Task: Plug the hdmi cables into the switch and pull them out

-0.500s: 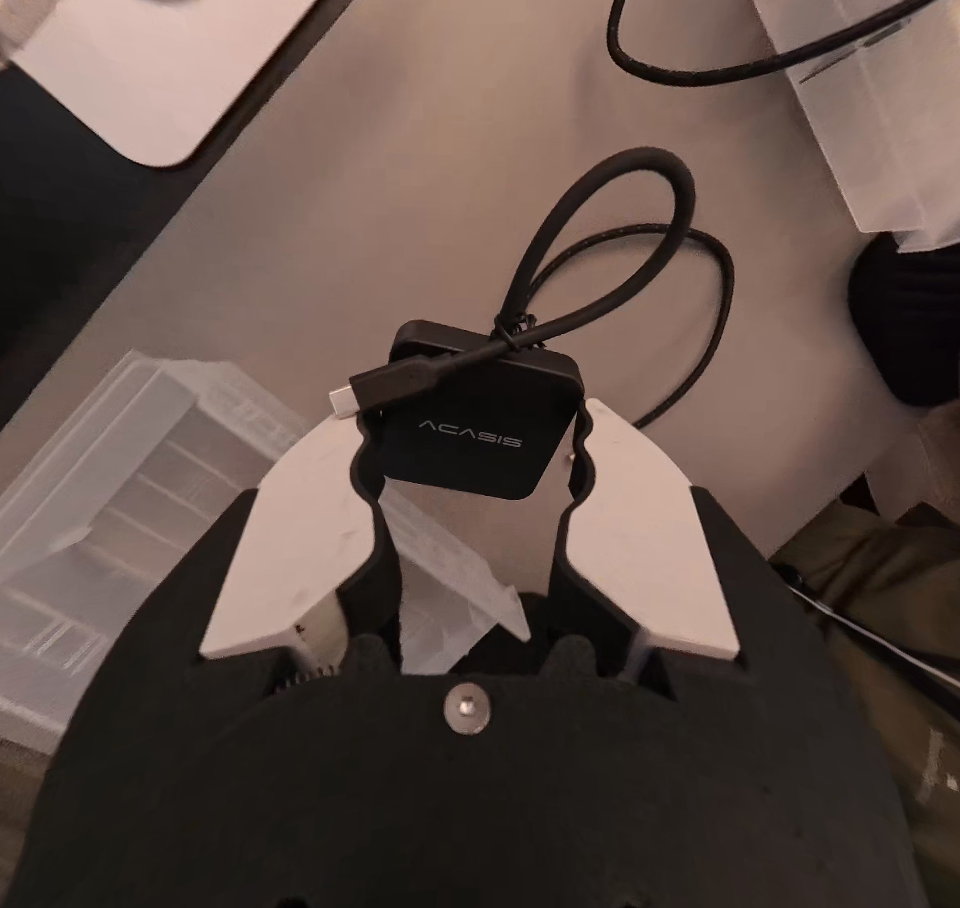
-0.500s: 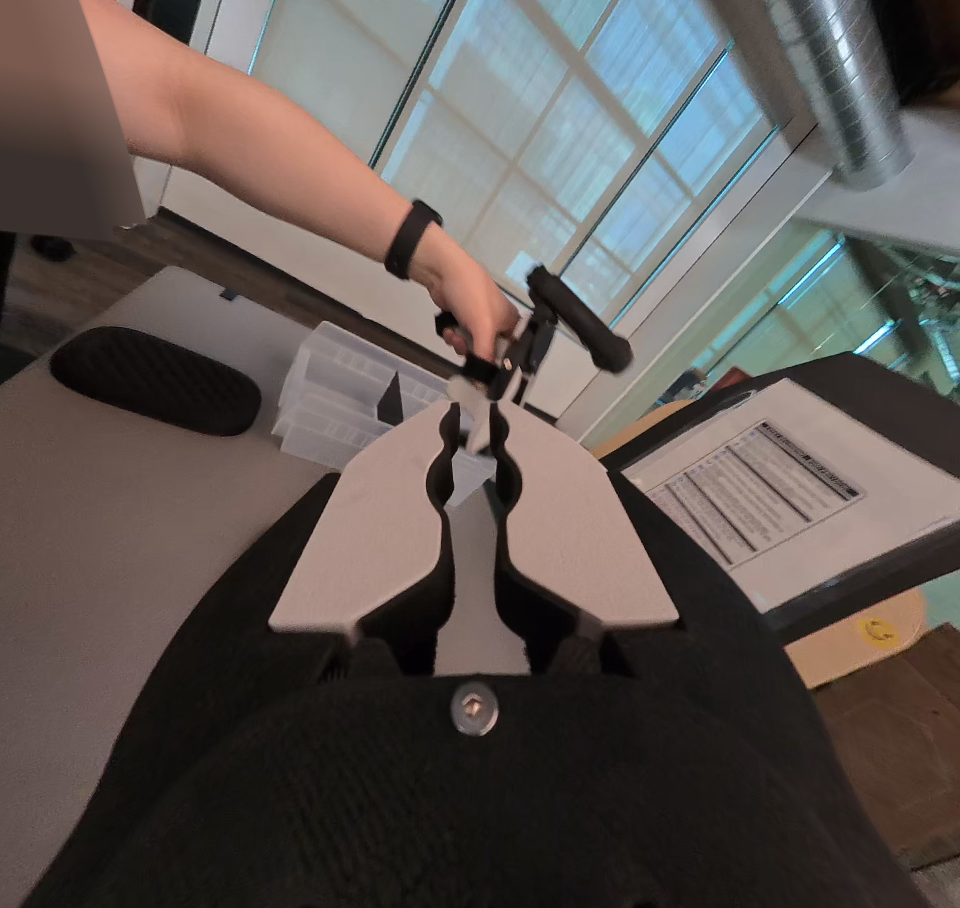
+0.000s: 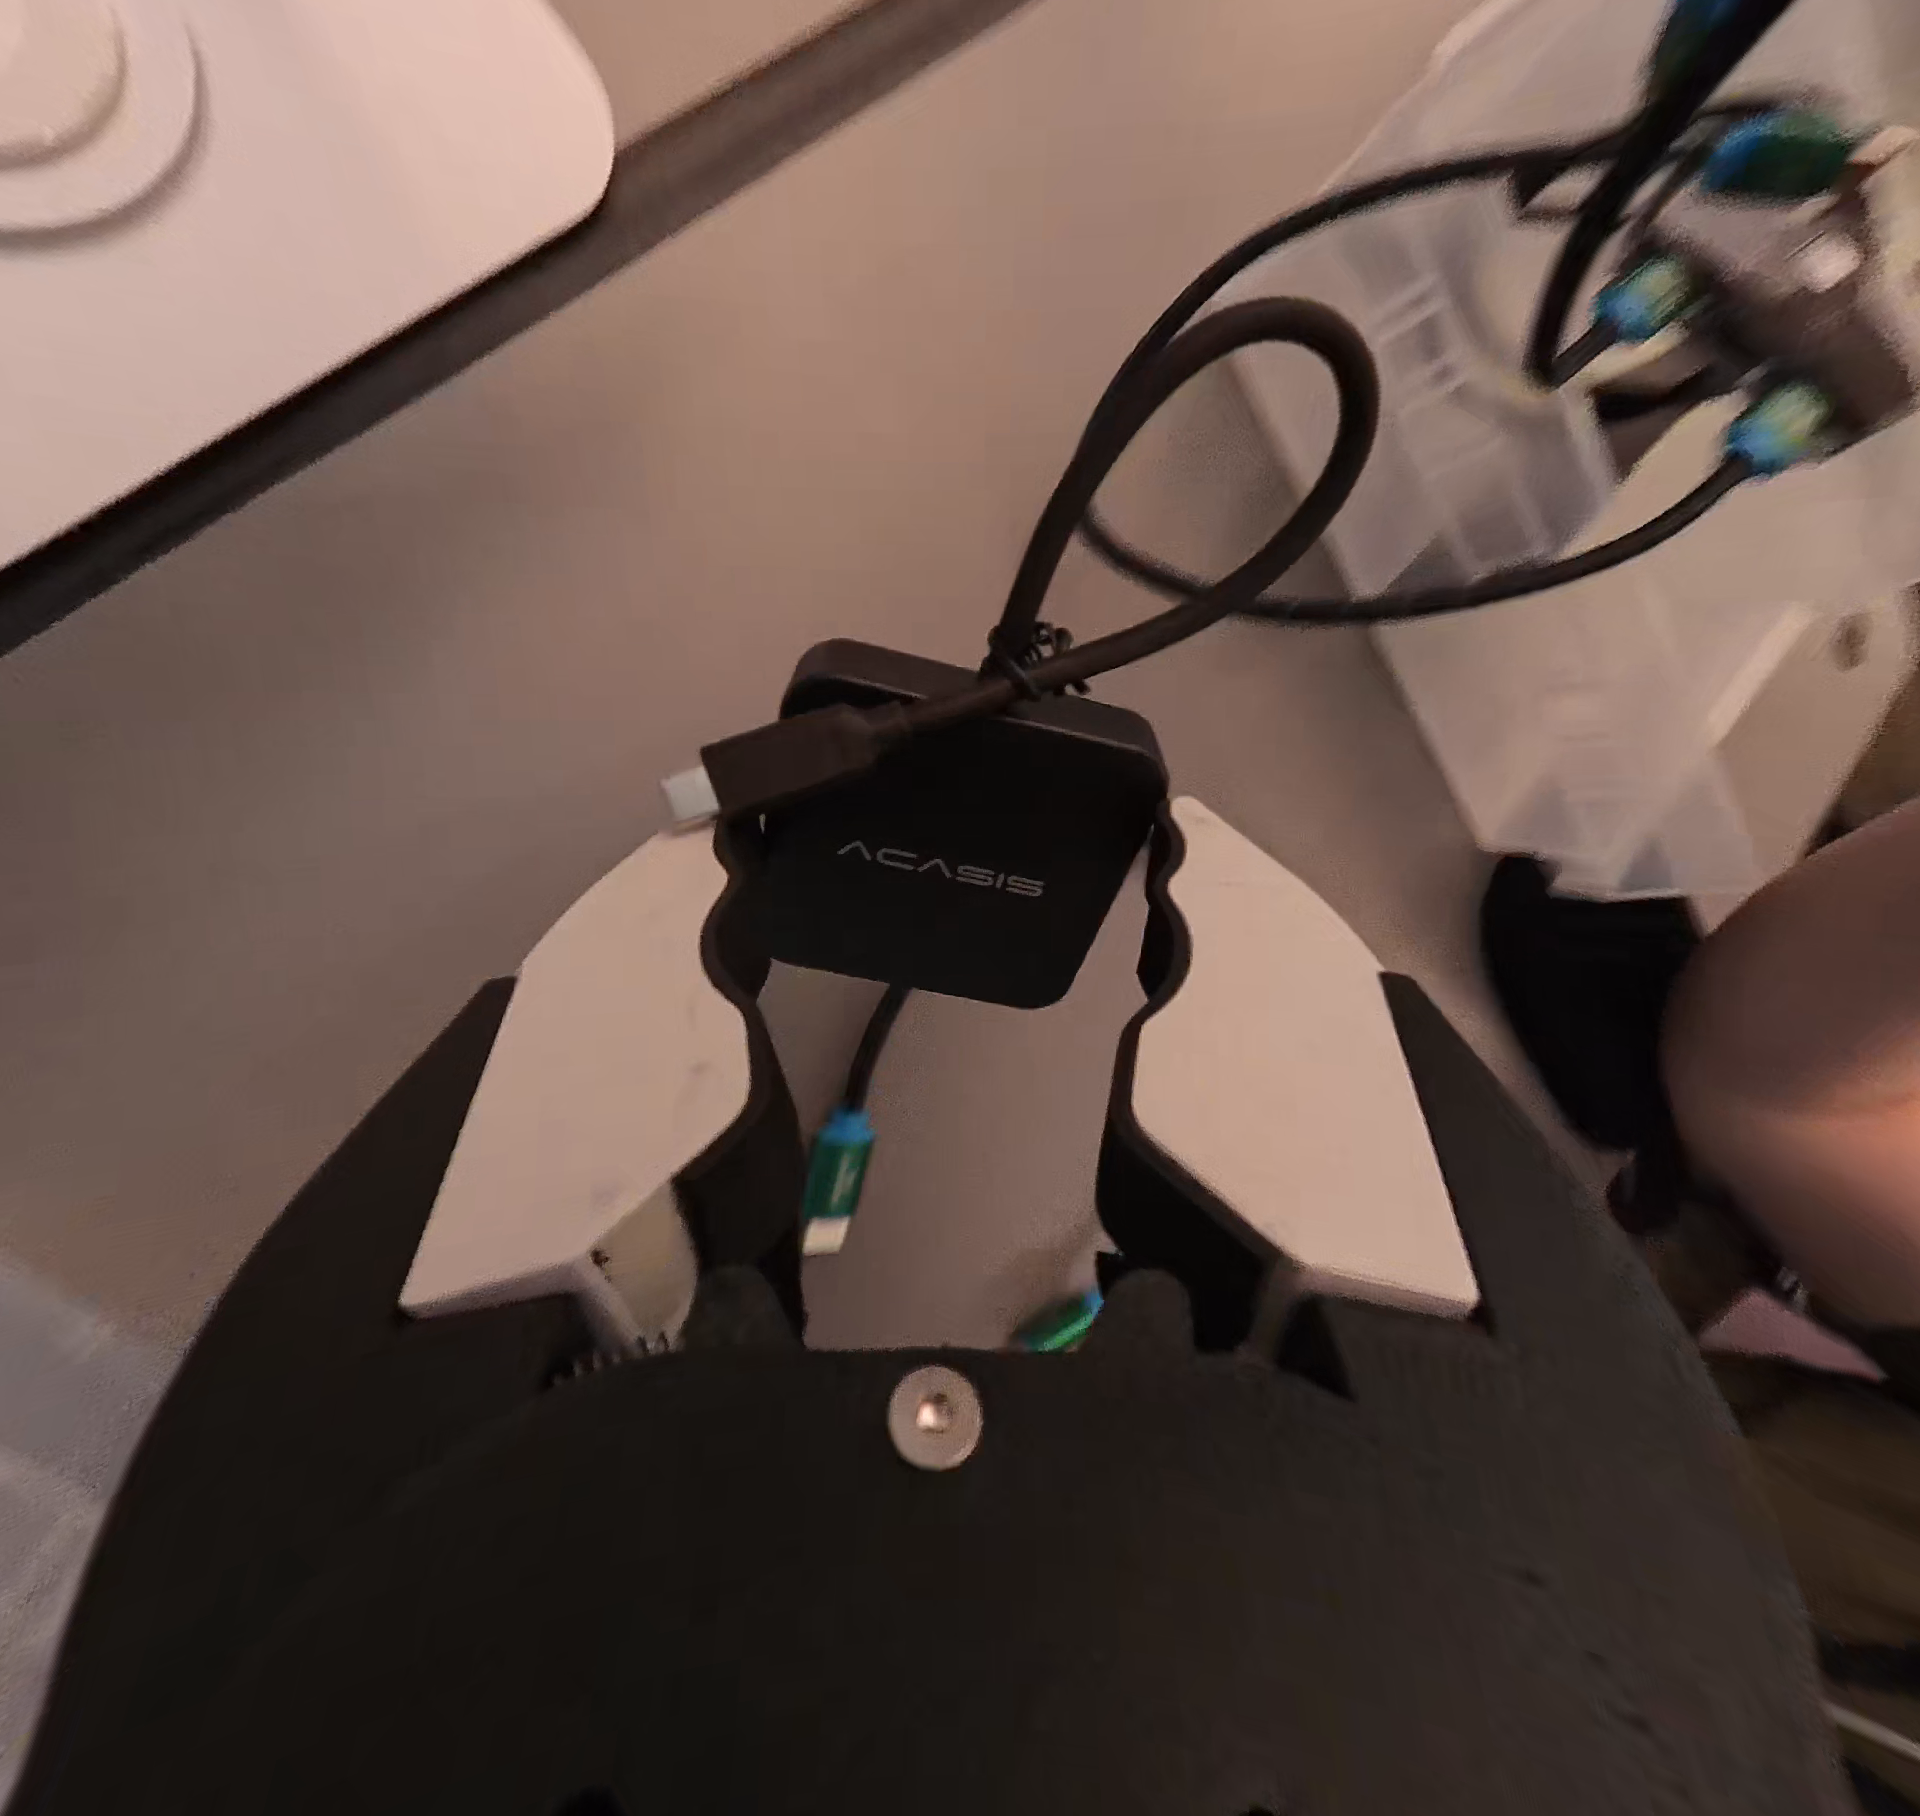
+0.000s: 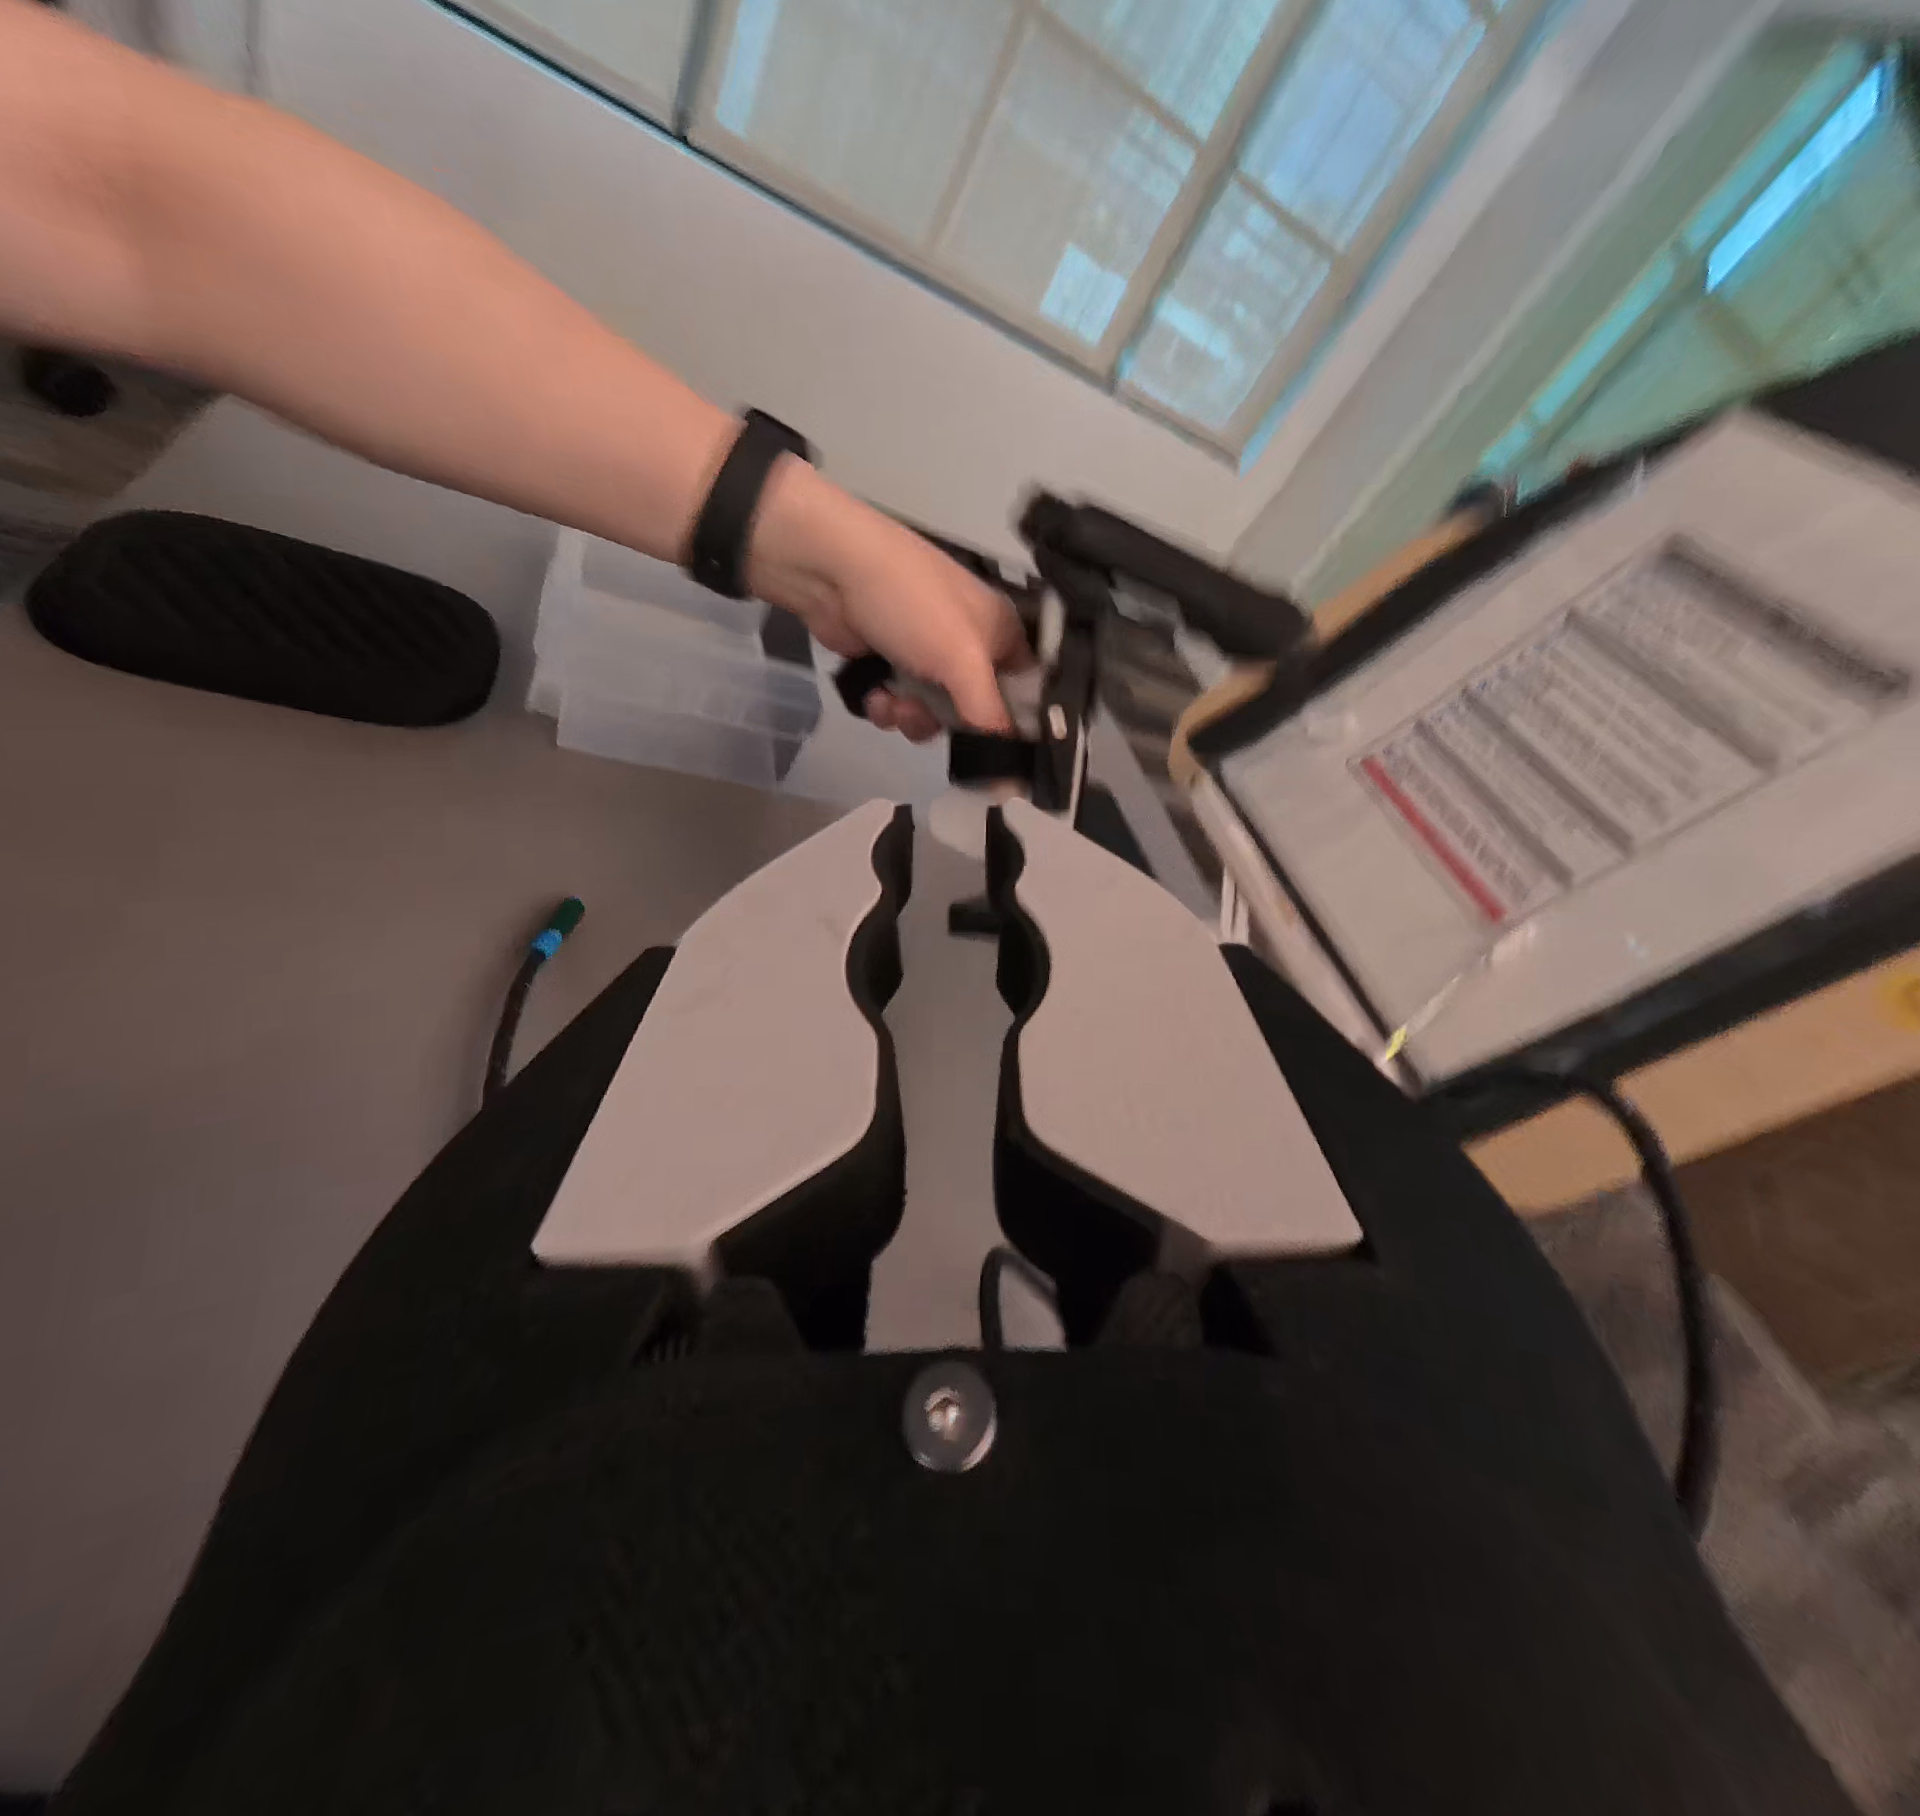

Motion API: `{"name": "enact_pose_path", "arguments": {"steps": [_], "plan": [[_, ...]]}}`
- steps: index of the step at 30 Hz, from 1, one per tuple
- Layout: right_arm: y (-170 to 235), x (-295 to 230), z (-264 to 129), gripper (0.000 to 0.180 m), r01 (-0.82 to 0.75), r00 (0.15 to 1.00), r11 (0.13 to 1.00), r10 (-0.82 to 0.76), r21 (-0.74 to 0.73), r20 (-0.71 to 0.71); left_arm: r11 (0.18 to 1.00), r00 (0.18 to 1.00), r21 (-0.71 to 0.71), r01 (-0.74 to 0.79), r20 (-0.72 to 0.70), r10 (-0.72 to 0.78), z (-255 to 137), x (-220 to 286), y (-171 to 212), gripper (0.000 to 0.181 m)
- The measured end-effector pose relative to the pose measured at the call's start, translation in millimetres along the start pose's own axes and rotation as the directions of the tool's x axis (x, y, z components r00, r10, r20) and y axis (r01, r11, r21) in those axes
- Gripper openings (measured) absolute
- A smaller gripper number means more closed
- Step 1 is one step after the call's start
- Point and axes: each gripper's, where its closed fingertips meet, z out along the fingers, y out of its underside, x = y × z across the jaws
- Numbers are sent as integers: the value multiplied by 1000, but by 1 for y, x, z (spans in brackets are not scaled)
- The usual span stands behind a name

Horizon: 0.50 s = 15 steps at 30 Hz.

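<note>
Left gripper (image 3: 940,867): jaws spread wide and clamped on the black square switch (image 3: 961,862), gripped by its two side edges and held above the beige counter (image 3: 540,561). Short tied cable with a pale plug (image 3: 774,764) draped across the switch top. Green-and-blue HDMI plug (image 3: 836,1179) lying loose on the counter below, between the fingers. Right gripper (image 4: 948,826): jaws a narrow gap apart, holding nothing. Another green-tipped cable end (image 4: 556,925) on the counter to its left.

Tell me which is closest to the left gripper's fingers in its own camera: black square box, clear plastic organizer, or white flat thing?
1. Black square switch box, held between the fingers.
2. Clear plastic organizer, right side.
3. White flat rounded slab, far upper left.
</note>
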Motion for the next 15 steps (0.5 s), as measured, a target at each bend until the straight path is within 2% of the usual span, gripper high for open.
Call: {"name": "enact_pose_path", "arguments": {"steps": [4, 8, 11, 15], "plan": [[31, 24, 21, 16, -233, 968, 964, 217, -126, -129, 950, 991, 311, 25, -136, 18, -15, 24, -24, 71], [50, 30, 54, 20, -415, 897, 902, 383, -121, -221, 795, 947, 589, 145, -315, 60, -43, 53, -37, 71], [63, 26, 76, 25, -462, 865, 875, 410, -143, -289, 708, 920, 678, 198, -378, 106, -55, 68, -33, 71], [69, 19, 95, 31, -461, 854, 876, 397, -140, -336, 661, 915, 731, 171, -367, 169, -60, 81, -24, 70]]}}
